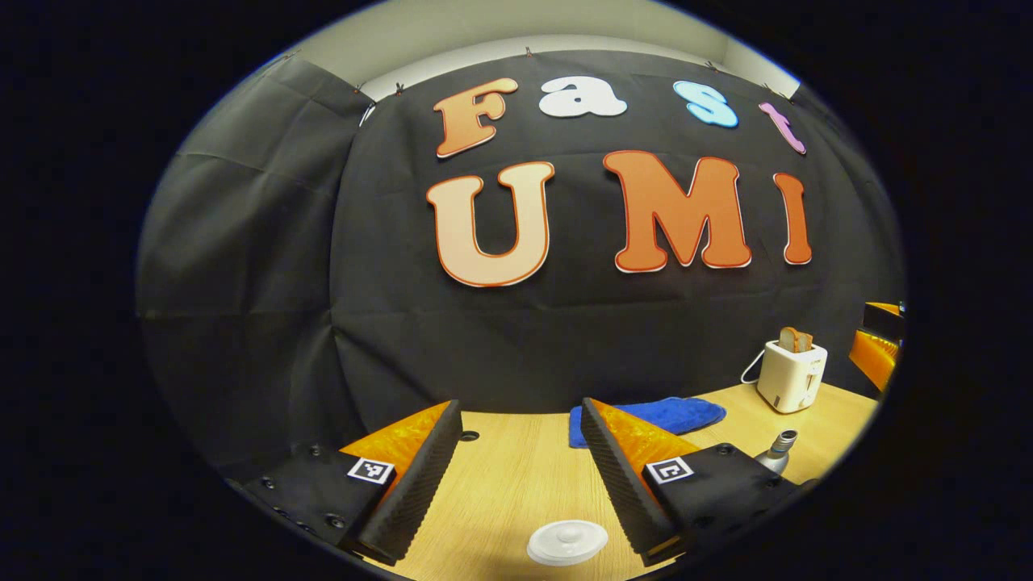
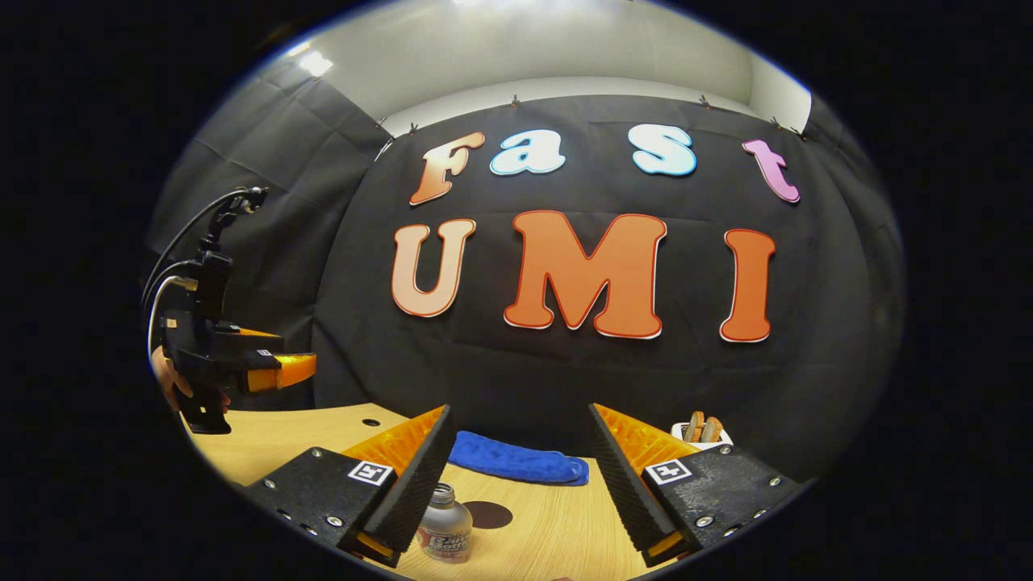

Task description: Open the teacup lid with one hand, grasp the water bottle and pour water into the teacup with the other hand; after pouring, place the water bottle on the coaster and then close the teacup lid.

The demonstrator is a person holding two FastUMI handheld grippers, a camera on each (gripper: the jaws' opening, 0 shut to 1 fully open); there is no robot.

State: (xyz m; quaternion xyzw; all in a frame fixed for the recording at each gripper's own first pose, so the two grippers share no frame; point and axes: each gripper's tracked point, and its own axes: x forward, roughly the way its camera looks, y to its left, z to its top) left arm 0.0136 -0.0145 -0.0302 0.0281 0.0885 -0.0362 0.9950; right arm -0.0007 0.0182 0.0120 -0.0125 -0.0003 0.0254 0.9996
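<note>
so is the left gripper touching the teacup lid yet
Apart. The left gripper view shows the left gripper with jaws wide open, and the white teacup lid lying on bare table between them, wood visible either side.

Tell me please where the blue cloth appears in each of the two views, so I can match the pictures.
Left gripper view: the blue cloth lies on the table by the black wall, just above the right-hand finger, left of the toaster.
Right gripper view: it lies low at centre, between the two fingers, behind the water bottle.
Shared landmark: the toaster, which sits right of the cloth in both views.
</note>
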